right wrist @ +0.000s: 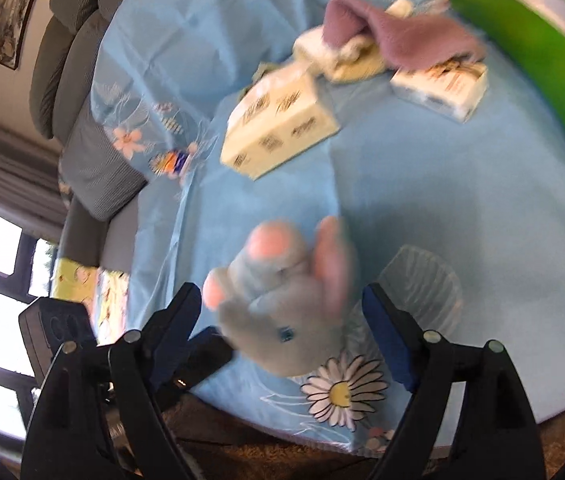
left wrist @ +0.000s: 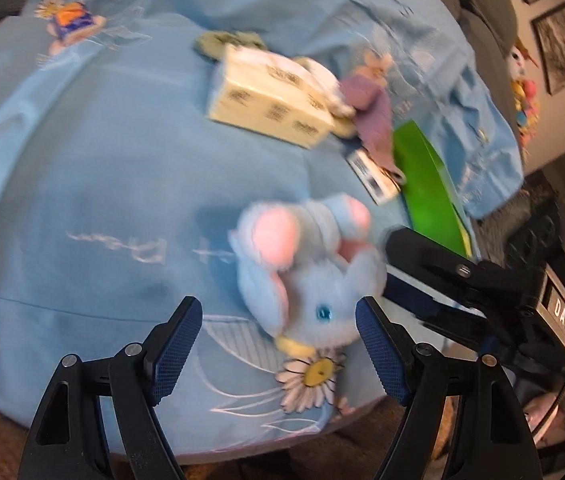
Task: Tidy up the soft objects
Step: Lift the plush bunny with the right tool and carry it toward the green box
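Two sets of fingers, both spread wide and holding nothing; my left gripper [left wrist: 278, 344] and right gripper [right wrist: 282, 332] each hang over the blue plush mouse [left wrist: 306, 276], which lies loose on the blue flowery cloth [left wrist: 102, 184] near the surface's front edge; further back sit a tissue box [left wrist: 270, 104], a purple cloth [left wrist: 370, 116] and a green lid [left wrist: 426, 184].

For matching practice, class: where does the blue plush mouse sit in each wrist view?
Left wrist: blue plush mouse, right of centre, beyond the fingertips.
Right wrist: the mouse, lower centre, between the open fingers.
Shared landmark: printed daisy beside it on the cloth.
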The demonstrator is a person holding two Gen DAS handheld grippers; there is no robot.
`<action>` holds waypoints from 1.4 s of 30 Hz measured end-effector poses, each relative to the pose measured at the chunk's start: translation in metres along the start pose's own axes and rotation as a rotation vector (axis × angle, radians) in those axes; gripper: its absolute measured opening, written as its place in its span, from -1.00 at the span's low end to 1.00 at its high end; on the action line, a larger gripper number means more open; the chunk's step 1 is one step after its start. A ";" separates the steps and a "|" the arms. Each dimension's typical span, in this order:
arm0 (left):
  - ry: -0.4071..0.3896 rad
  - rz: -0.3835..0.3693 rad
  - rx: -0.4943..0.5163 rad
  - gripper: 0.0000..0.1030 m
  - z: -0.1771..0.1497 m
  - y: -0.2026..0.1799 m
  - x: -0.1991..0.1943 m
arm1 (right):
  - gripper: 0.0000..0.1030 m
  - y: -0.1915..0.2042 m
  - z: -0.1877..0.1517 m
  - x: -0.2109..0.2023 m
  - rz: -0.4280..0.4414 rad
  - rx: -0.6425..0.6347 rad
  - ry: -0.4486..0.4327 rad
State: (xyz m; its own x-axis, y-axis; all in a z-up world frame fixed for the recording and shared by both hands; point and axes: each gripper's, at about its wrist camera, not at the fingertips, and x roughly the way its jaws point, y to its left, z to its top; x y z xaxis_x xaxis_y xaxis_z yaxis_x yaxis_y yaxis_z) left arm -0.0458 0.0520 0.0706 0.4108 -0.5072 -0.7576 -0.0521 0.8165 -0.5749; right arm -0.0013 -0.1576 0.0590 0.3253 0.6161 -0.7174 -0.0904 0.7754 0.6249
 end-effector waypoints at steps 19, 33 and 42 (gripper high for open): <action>-0.005 0.031 0.173 0.34 0.003 -0.040 0.024 | 0.09 -0.022 0.002 0.024 0.043 -0.003 0.045; -0.183 -0.041 0.415 0.34 0.036 -0.134 -0.011 | 0.10 0.001 0.032 -0.078 0.092 -0.072 -0.247; -0.203 -0.099 0.546 0.34 0.064 -0.191 0.010 | 0.10 -0.024 0.061 -0.130 0.079 -0.036 -0.407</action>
State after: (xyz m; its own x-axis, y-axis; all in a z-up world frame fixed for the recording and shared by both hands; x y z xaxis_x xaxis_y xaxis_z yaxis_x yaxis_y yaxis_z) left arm 0.0264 -0.0912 0.1922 0.5587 -0.5690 -0.6034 0.4489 0.8192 -0.3569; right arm 0.0161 -0.2645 0.1558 0.6612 0.5746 -0.4824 -0.1610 0.7367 0.6568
